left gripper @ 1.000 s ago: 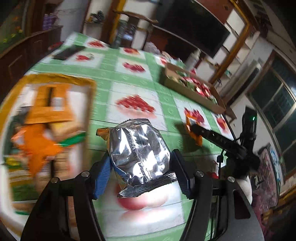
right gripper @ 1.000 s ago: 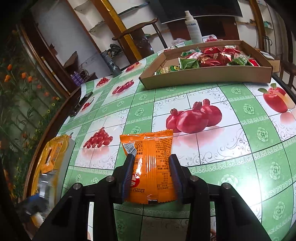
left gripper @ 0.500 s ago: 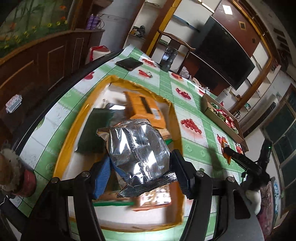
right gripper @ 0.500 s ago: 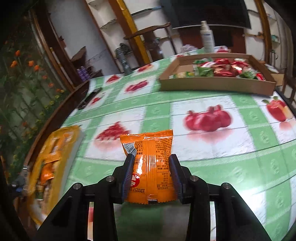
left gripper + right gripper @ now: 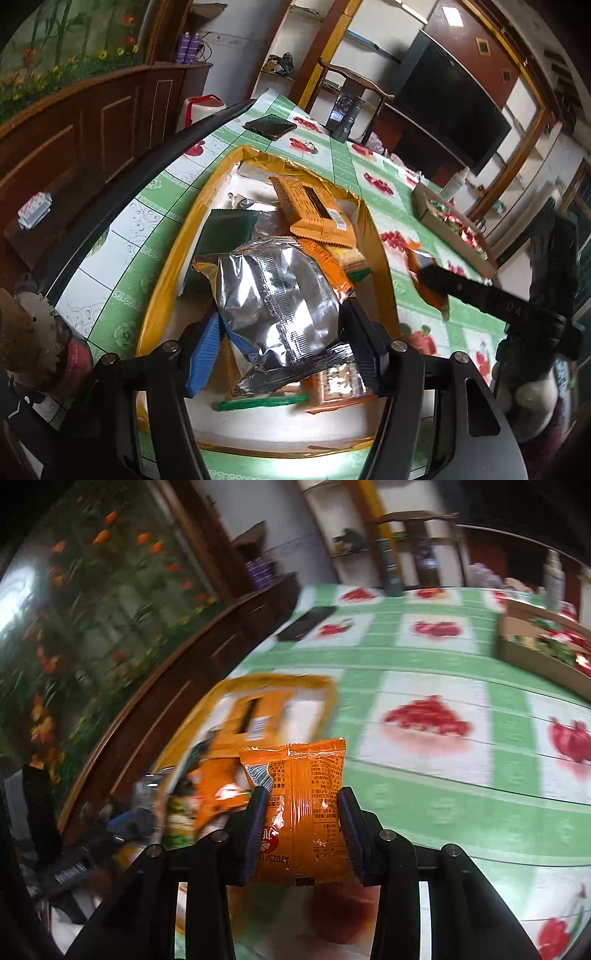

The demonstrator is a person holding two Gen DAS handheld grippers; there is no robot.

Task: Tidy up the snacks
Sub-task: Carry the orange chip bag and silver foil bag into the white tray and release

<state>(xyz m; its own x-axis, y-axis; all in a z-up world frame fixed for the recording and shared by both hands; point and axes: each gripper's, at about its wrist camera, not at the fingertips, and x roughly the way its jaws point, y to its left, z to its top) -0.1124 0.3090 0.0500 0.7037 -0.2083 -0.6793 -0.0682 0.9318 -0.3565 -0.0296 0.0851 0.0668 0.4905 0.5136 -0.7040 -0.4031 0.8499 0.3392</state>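
Note:
My left gripper [image 5: 280,343] is shut on a silver foil snack packet [image 5: 273,302] and holds it over the yellow-rimmed tray [image 5: 184,254], which holds several orange and green snack packs. My right gripper [image 5: 301,812] is shut on an orange snack packet [image 5: 303,805] and holds it above the green fruit-print tablecloth, just right of the same yellow tray [image 5: 328,698]. The right gripper [image 5: 454,284] with its orange packet also shows in the left wrist view, to the right of the tray.
A cardboard box of snacks [image 5: 532,653] stands at the far right of the table, also seen in the left wrist view [image 5: 443,221]. A black phone [image 5: 271,125] and a dark flask [image 5: 347,118] lie at the far edge. A chair and TV stand behind.
The left gripper has stayed over the yellow tray with the silver packet, coming a little closer. The right gripper has swung left with the orange packet, toward the tray.

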